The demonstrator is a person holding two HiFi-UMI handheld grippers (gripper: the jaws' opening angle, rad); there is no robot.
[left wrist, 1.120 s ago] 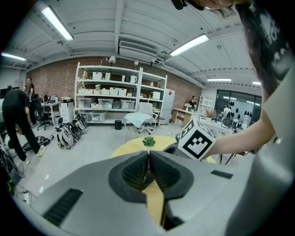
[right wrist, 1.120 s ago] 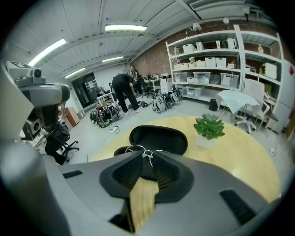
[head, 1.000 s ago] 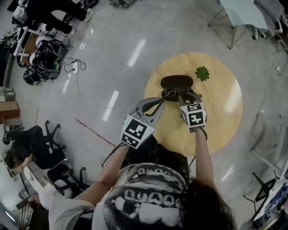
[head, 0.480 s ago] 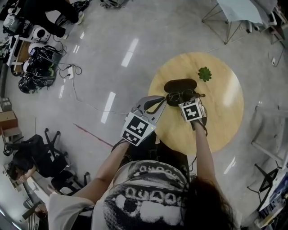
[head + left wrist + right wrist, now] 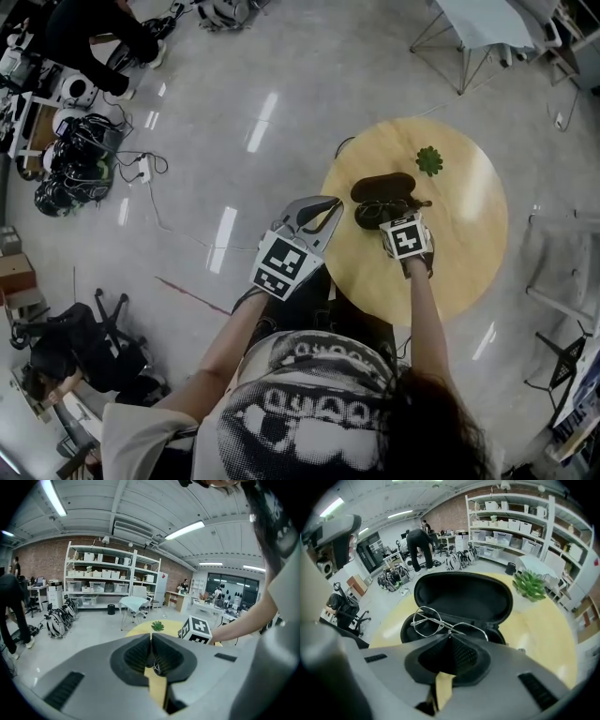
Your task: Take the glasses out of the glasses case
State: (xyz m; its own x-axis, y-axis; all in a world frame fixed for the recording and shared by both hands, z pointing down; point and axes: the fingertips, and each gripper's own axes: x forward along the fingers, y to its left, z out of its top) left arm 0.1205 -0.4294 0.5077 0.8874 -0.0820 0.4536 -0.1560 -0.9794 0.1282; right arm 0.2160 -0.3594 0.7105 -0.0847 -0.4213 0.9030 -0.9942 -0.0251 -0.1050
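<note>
R claw (image 5: 449, 635) dropped, just closed on glasses (image 5: 427, 619) bridge, above open case (image 5: 464, 597).

Centre: black glasses case (image 5: 461, 595), lid open, on a round wooden table (image 5: 543, 625); wire-rimmed glasses (image 5: 429, 619) rest across its lower half.
Lower centre: right gripper (image 5: 450, 635), jaws just closed onto the glasses' bridge.
Upper right: small green plant (image 5: 529, 585).

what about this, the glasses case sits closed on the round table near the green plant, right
No: the glasses case is open, lid raised, glasses inside, as the right gripper view shows. It does sit on the round table near the green plant.
</note>
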